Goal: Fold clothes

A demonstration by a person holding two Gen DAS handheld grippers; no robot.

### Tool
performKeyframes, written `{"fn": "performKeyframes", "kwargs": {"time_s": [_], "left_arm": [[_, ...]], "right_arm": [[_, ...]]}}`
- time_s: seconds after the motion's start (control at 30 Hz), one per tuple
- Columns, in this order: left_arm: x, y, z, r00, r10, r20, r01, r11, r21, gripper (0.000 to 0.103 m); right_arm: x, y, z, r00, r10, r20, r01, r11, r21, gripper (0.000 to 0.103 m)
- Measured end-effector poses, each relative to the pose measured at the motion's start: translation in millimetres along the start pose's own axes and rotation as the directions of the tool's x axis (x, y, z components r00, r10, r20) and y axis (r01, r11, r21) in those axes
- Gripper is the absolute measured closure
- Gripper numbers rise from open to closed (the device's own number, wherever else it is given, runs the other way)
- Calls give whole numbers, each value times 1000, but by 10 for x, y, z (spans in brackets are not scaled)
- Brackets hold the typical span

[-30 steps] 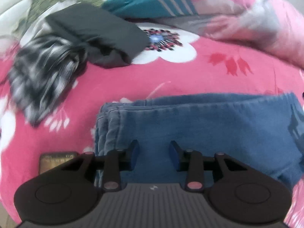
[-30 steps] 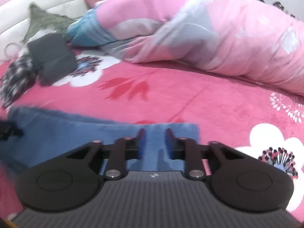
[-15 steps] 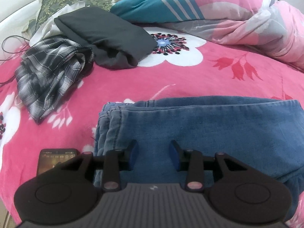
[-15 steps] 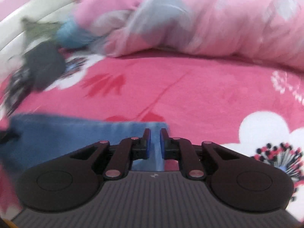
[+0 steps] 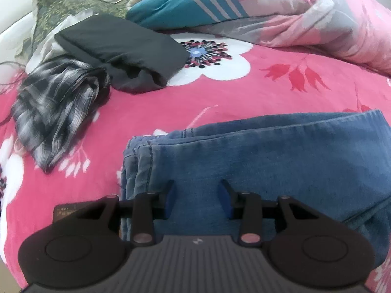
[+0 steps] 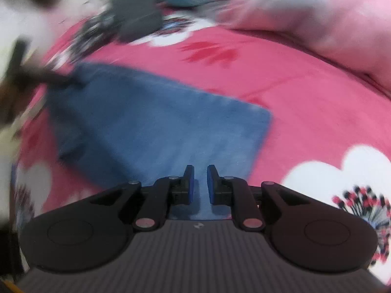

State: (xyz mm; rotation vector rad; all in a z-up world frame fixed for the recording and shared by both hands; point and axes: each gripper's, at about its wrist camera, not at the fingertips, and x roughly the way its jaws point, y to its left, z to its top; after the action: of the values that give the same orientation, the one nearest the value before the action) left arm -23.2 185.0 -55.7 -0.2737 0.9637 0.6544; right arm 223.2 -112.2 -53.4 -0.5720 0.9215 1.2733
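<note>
**Jeans folded flat, right claw swinging in over the cloth**

Swinging hard since a second ago, your right gripper now looks across far more denim than it did, while your left view has hardly shifted.

Left wrist view first. Your left gripper [image 5: 196, 196] hangs over the folded blue denim jeans [image 5: 256, 161], jaws partway apart and gripping nothing; the cloth lies under them, and you can't tell from here whether the tips touch it. The jeans' stacked hem edges sit just left of the left finger, the fold running off to the right. Beside that finger, a dark phone [image 5: 70, 211] lies on the cover. Further back: a crumpled black-and-white plaid shirt [image 5: 56, 107], touching a folded dark grey garment [image 5: 122, 51].

Right wrist view now, and it's badly blurred. Your right gripper [image 6: 200, 183] has its jaws nearly together, a narrow slit between the pads, nothing pinched in it. The jeans spread ahead and to the left as a blue slab.

You look to be between folds on these jeans. Next move, I'd judge: open that right claw wider and take an edge, both layers together.

Everything rests on a pink bedcover with white flowers [image 5: 220, 92], soft and rumpled. A bunched pink quilt [image 5: 330, 19] and a teal striped fabric [image 5: 190, 2] lie along the far side.
</note>
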Motion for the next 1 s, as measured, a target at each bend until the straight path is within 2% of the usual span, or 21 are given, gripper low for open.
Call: {"fn": "performKeyframes", "kwargs": {"time_s": [0.07,0.17,0.23,0.27,0.3,0.37,0.43,0.5,0.53,0.6,0.67,0.7,0.77,0.83,0.87,0.9,1.0], "left_arm": [[-8,-1,-4,1000,-7,1,7,1000,21,62],[-14,-7,-17,1000,-11,7,10,998,57,60],[-27,-24,-21,1000,-1,16,-1,996,85,57],[-48,-43,-17,1000,14,23,-17,995,96,55],[-75,-62,-14,999,27,31,-30,994,108,55],[-187,-80,-18,998,18,52,-25,991,131,55],[-329,-117,-58,996,-15,82,1,985,173,53],[-418,-188,-129,993,-57,100,31,969,245,50],[-415,-228,-171,993,-75,90,46,957,285,48],[-330,-299,-247,996,-83,40,63,931,360,47],[-264,-356,-303,996,-92,-6,86,902,423,47],[-297,-340,-260,994,-112,-15,107,901,421,47],[-379,-300,-181,987,-157,-13,148,897,416,47],[-472,-309,-114,978,-207,-2,187,884,429,45],[-503,-356,-93,969,-247,-10,225,865,449,44],[-505,-426,-87,957,-287,-28,266,840,474,43],[-443,-749,-120,918,-380,-114,371,723,582,41]], "right_arm": [[241,52,-138,997,-39,-66,33,996,-84,94],[274,-22,-129,998,-31,-53,31,999,-8,94],[204,42,-54,993,-91,-74,92,996,5,94],[160,103,-18,988,-130,-84,130,991,-5,91],[82,179,31,988,-137,-72,136,991,-16,91],[-59,319,174,998,-69,-6,69,997,22,91],[13,494,324,999,-9,50,7,999,43,91],[105,672,474,993,49,106,-55,997,59,91],[271,746,503,995,48,92,-54,997,62,91],[654,890,542,998,35,46,-38,997,67,92],[802,952,544,1000,-15,23,12,993,117,92],[865,979,543,999,-41,11,39,989,144,92],[672,981,578,996,-85,16,78,957,280,91],[430,965,449,990,-122,70,79,893,444,90],[311,956,379,985,-143,95,73,850,521,89],[215,970,273,982,-150,113,55,804,592,88],[138,1172,58,976,-165,145,25,741,671,88]]}}
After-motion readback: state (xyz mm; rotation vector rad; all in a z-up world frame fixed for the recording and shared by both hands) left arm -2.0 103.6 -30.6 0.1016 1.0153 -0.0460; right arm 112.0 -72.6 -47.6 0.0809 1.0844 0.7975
